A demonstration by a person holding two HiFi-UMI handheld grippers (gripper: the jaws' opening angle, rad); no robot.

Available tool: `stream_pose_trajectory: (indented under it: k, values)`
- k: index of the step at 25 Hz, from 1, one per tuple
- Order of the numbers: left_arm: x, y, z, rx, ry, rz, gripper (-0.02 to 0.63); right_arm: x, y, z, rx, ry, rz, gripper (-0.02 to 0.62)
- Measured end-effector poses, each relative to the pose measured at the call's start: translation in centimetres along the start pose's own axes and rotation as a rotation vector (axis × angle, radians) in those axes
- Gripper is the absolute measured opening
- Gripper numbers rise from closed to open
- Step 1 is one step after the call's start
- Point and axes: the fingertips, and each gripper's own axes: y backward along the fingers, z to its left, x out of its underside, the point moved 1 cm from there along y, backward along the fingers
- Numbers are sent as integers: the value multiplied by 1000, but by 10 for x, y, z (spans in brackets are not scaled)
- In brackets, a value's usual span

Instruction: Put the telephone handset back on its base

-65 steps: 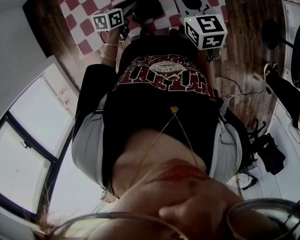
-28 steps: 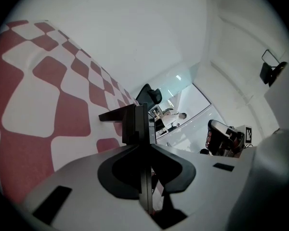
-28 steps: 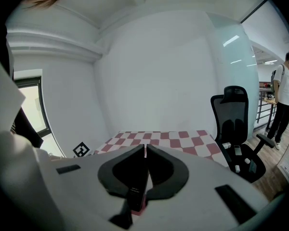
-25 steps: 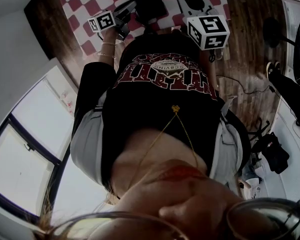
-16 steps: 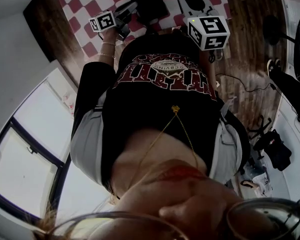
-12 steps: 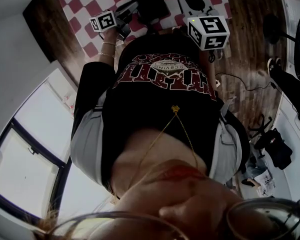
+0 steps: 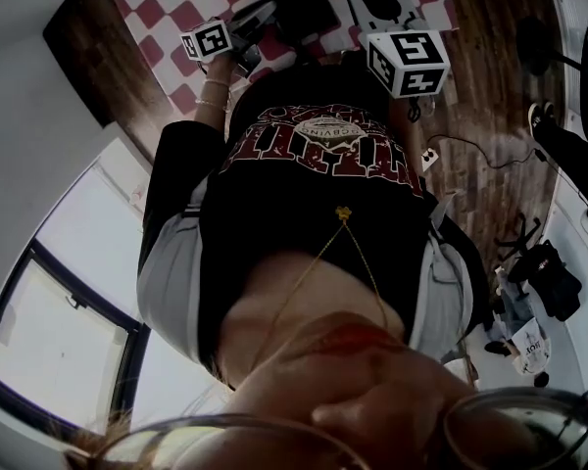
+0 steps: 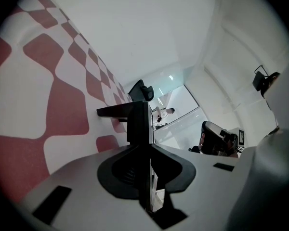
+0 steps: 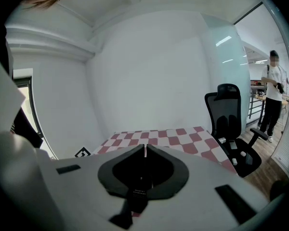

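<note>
Left gripper (image 8: 149, 148) clamps black handset (image 8: 137, 121); right gripper (image 9: 144, 148) closed, empty — red-white checked table (image 9: 183, 136); white walls (image 9: 149, 71).

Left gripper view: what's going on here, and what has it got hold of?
A person holds a gripper in each hand over a table with a red-and-white checked cloth. The left gripper has its jaws closed on a flat black object, apparently the telephone handset. The right gripper is empty, jaws together. Neither gripper view shows the base.

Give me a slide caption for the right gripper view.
Right gripper, jaws shut and empty, aimed at the red-and-white checked tablecloth; black office chair beside it, a person standing beyond.
</note>
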Motion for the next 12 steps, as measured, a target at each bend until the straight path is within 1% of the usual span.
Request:
stream_pose_trajectory:
  k: [4, 7, 12]
  values:
    - [1, 0, -1, 8, 13, 4, 77, 4, 2, 5, 25, -16, -4, 29]
    - [3, 5, -4, -7, 19, -8, 77, 7, 6, 15, 43, -26, -7, 29]
    - [2, 1, -3, -37, 25, -22, 78, 12, 8, 17, 52, -40, -3, 29]
